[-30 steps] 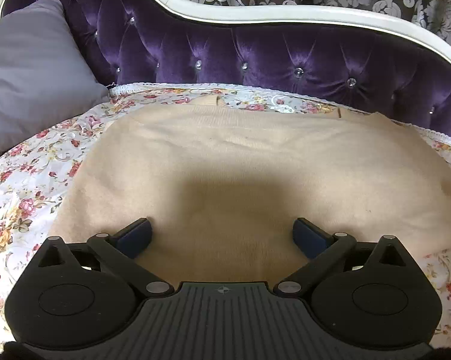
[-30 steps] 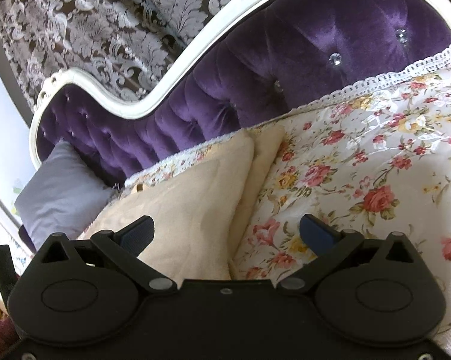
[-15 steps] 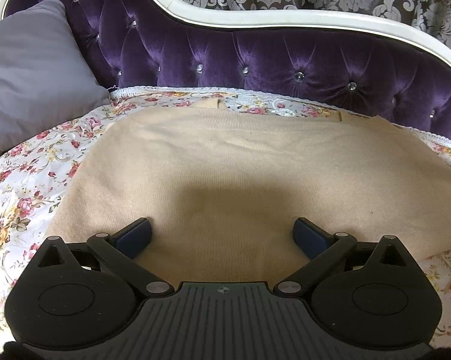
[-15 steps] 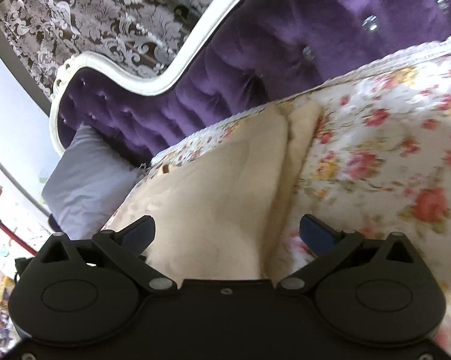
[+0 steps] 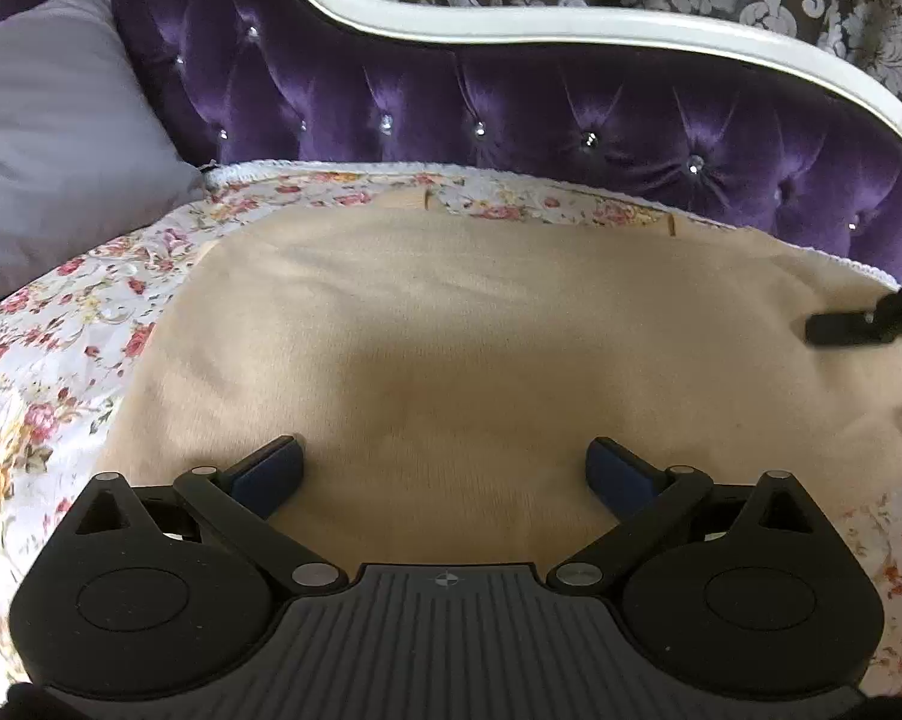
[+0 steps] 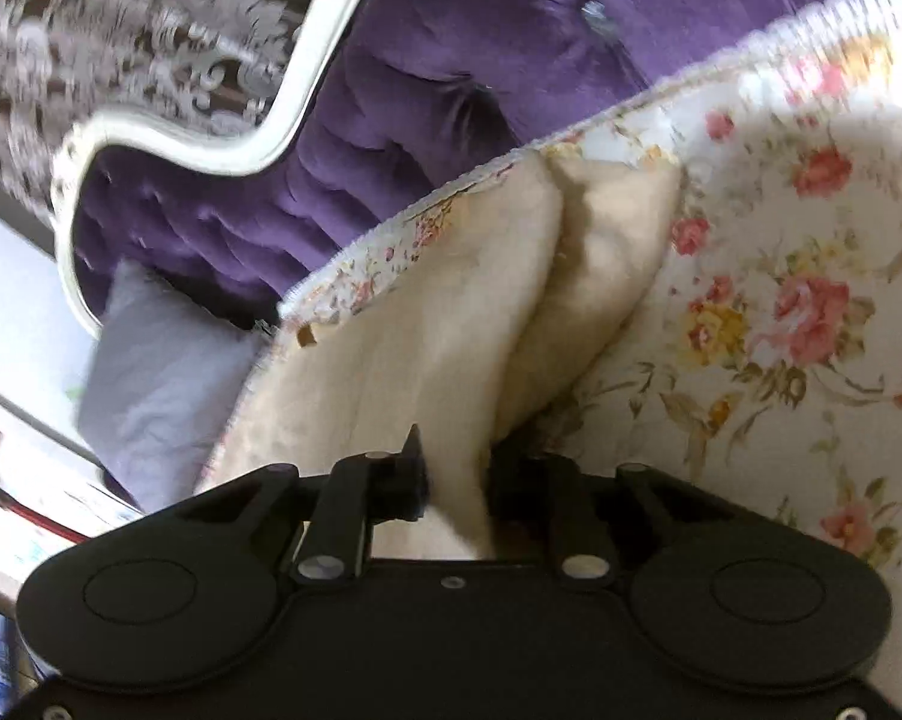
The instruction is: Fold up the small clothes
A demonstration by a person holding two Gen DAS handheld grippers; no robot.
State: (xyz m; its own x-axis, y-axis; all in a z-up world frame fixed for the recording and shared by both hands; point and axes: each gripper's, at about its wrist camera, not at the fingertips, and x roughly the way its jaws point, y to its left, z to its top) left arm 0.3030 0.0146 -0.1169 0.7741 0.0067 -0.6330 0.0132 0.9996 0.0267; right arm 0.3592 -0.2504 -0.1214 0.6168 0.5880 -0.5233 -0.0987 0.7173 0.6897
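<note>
A beige knit garment lies spread flat on the floral bedspread. My left gripper hovers open over its near edge, with nothing between the fingers. In the right wrist view the garment shows a folded layer at its right side. My right gripper is closing on that side edge, and a fold of fabric is pinched between its fingers. The same right gripper shows as a dark tip at the right edge of the left wrist view.
A purple tufted headboard with a white curved frame runs along the back. A grey pillow leans at the far left. Floral bedspread extends to the right of the garment.
My right gripper moved in over the garment's side edge, rolled, and its jaws went from wide open to closed on the fabric. Its tip entered the left wrist view. The left gripper stayed put.
</note>
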